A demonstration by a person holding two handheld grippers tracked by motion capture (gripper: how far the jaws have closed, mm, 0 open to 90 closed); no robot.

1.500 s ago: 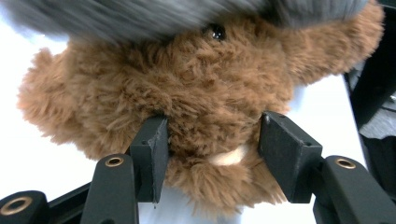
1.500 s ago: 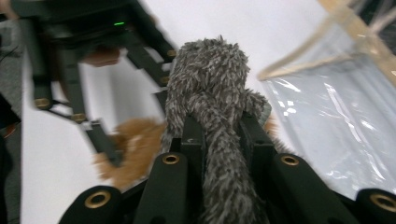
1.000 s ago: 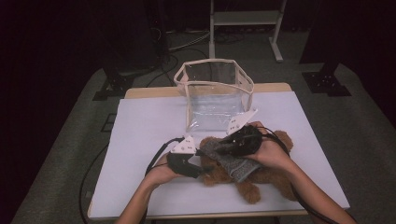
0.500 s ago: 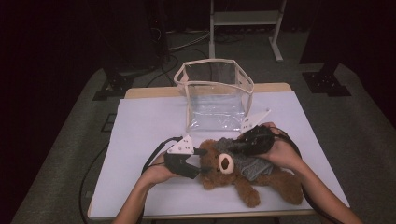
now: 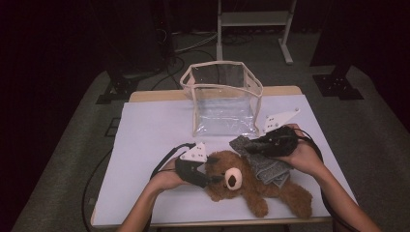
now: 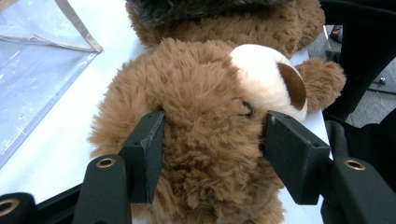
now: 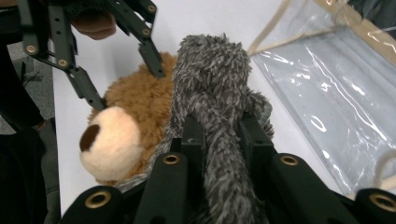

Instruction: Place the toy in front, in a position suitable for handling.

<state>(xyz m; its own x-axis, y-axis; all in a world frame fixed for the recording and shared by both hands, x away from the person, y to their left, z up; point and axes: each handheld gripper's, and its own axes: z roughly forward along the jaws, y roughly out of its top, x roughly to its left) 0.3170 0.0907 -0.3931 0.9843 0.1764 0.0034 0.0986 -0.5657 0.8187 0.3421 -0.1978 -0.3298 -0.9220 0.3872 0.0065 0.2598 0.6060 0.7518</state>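
Note:
A brown teddy bear (image 5: 285,192) lies on its back on the white table (image 5: 150,125), head to the left. My left gripper (image 5: 212,176) is shut on the bear's head (image 6: 201,93), with its pads (image 6: 149,149) pressed into the fur on both sides beside the cream snout. A grey fuzzy garment (image 5: 263,164) drapes over the bear's chest. My right gripper (image 5: 251,146) is shut on a bunched fold of that garment (image 7: 210,79), held up to the right of the bear's head (image 7: 135,98). The left gripper (image 7: 123,70) also appears in the right gripper view.
An open bag of clear plastic with beige trim (image 5: 225,96) stands upright at the back middle of the table, just behind the right gripper. Cables (image 5: 164,162) trail off the table's left side. A metal stand (image 5: 254,19) is on the floor beyond.
The right gripper has moved to the right with the grey garment, drawing it off the bear's head so that the face now shows. The left gripper has stayed on the head.

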